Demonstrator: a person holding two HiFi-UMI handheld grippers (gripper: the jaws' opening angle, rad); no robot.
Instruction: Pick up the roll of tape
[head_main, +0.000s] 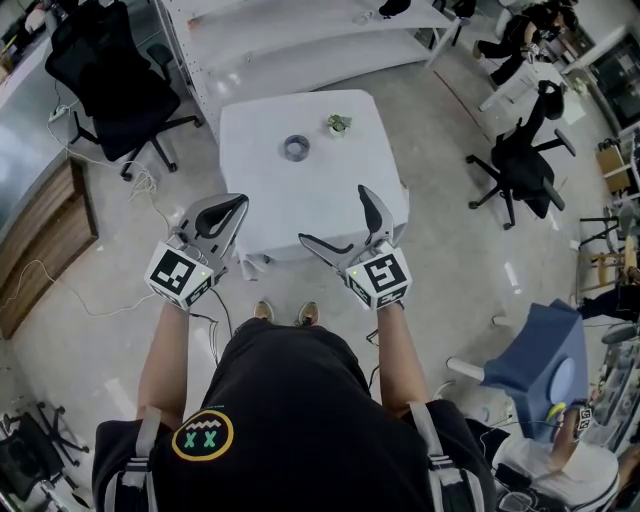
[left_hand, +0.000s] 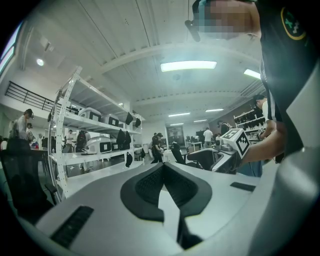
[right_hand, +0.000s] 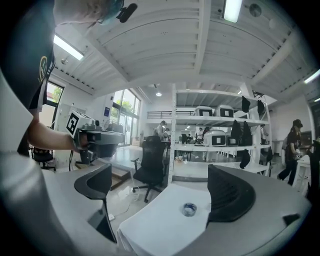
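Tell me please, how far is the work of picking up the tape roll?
Done: nothing yet; the roll of tape lies untouched on the white table, near a small plant. In hand: the right gripper is open and aimed toward the roll, well short of it; the left gripper is shut and empty. Left: reach, close on the roll, lift.

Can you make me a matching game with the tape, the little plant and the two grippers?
Things:
1. roll of tape
2. small plant
3. left gripper
4. right gripper

Descriptions:
A. fingers wide apart
B. green leaves
C. fingers together
D. flat ring on the white table

Pairs: 1-D, 2-B, 3-C, 4-A
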